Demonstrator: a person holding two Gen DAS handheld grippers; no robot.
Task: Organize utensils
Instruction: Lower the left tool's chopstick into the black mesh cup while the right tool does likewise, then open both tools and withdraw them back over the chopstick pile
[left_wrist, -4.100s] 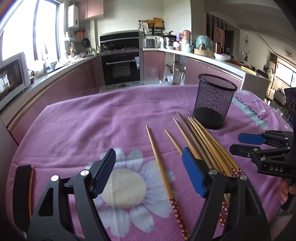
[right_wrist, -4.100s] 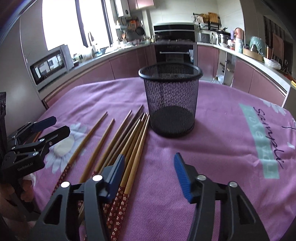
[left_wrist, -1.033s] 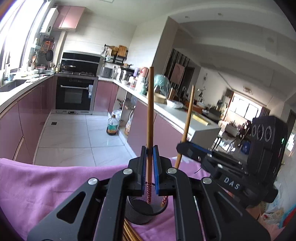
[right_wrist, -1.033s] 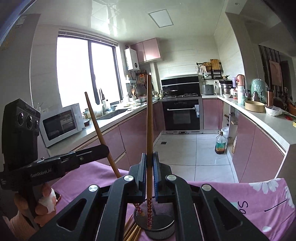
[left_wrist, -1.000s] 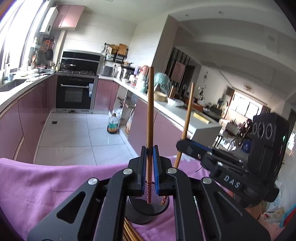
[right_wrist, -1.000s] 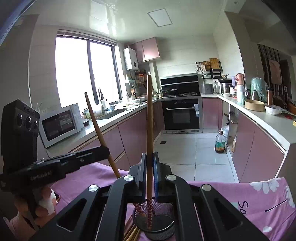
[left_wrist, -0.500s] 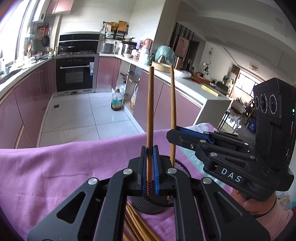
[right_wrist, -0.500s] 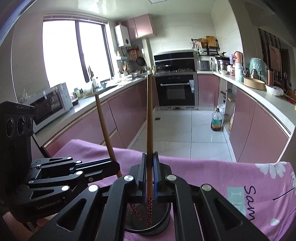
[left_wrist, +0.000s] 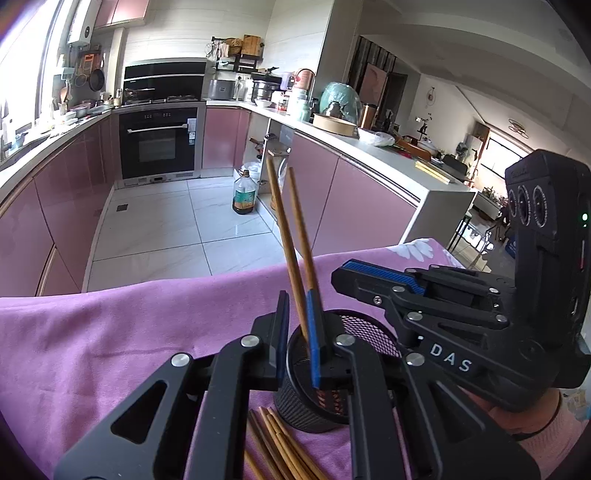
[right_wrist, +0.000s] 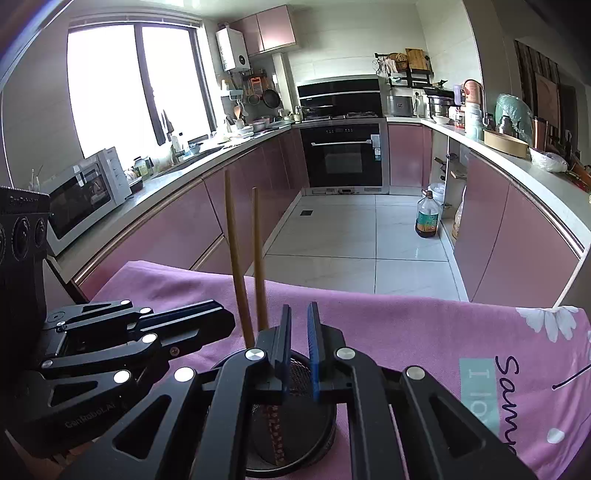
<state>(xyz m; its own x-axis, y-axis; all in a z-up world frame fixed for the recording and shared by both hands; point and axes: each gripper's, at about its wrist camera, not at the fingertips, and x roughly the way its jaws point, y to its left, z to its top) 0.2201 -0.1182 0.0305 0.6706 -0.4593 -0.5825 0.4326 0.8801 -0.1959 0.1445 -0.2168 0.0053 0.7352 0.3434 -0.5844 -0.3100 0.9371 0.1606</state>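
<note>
Two bamboo chopsticks (left_wrist: 286, 225) stand tilted in the black mesh cup (left_wrist: 364, 330), their patterned ends on its floor. My left gripper (left_wrist: 296, 299) hovers over the cup's near rim, its jaws opening. One chopstick passes through the gap without being pressed. In the right wrist view the same two chopsticks (right_wrist: 236, 258) lean just left of my right gripper (right_wrist: 299, 308). Its jaws are opening above the cup (right_wrist: 295, 448) with nothing between them. The right gripper (left_wrist: 345, 275) and the left gripper (right_wrist: 221, 317) face each other across the cup.
Several loose chopsticks (left_wrist: 280, 446) lie on the purple flowered tablecloth (left_wrist: 110, 332) in front of the cup. A hand (left_wrist: 517, 417) holds the right gripper at the table's right side. Beyond the table's far edge are the kitchen floor and pink cabinets.
Both grippers came down towards the cup and let go of their chopsticks. The sticks, upright in shut jaws before, now lean free in the cup.
</note>
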